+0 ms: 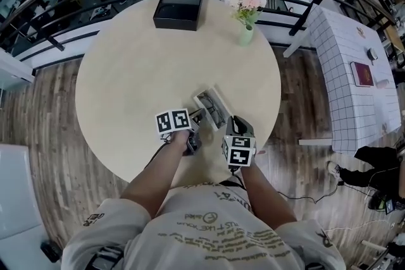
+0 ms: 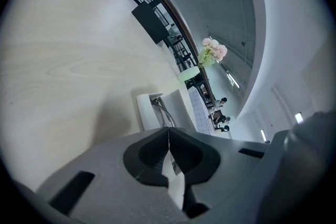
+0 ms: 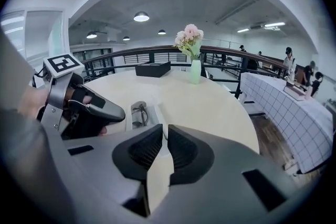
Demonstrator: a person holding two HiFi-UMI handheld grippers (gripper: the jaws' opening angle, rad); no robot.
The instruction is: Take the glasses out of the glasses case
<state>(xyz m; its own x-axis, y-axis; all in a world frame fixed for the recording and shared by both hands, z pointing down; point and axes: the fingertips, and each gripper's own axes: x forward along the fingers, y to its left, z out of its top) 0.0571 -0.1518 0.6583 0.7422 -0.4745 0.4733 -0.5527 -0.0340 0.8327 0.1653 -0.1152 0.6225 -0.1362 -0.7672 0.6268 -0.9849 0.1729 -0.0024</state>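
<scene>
pale wood round table (image 1: 120,79), railing behind. black box (image 1: 178,7) at far edge, well apart from the rest. toward near edge: left gripper (image 2: 169,131), jaws pressed together, empty, pointing at open white glasses case (image 1: 212,107). glasses (image 3: 139,113) lying inside case. right gripper (image 3: 164,131) just beside case, jaws a narrow slit apart, empty. further right, far edge: pink flowers (image 1: 247,0) in green vase (image 1: 245,33). checked side table (image 1: 348,66) off right.
</scene>
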